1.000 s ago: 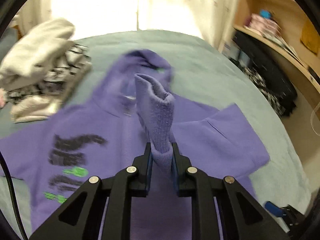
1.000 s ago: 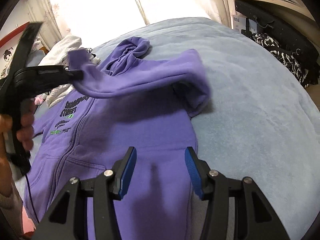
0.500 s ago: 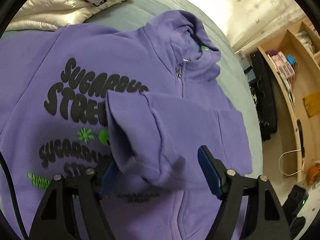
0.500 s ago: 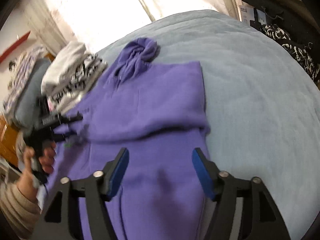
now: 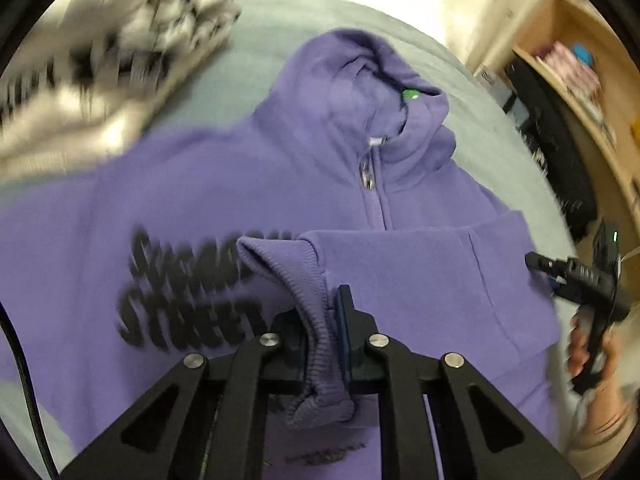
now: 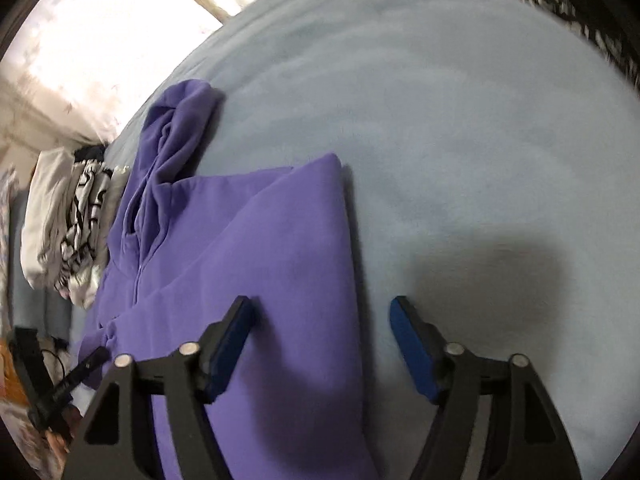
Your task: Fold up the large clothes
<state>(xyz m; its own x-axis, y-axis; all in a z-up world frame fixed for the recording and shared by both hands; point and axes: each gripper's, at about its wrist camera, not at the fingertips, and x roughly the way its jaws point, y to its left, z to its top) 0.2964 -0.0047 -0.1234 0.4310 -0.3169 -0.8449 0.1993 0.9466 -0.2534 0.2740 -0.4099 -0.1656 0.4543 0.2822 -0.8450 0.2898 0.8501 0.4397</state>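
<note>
hoodie: one purple zip hoodie [image 5: 224, 196] flat on blue bed [image 6: 460, 120]
left gripper [image 5: 326, 320]: clenched on one ribbed cuff [image 5: 308, 300]
right gripper [image 6: 322, 344]: jaws apart, over hoodie's edge
clothes pile [image 6: 68, 216]: one, beyond hoodie

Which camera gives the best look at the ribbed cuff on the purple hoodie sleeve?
The left wrist view. The ribbed purple sleeve cuff sits close up, pinched between the left gripper jaws, over the purple zip hoodie. The right wrist view shows only the folded sleeve; the cuff end is small at the left edge.
</note>
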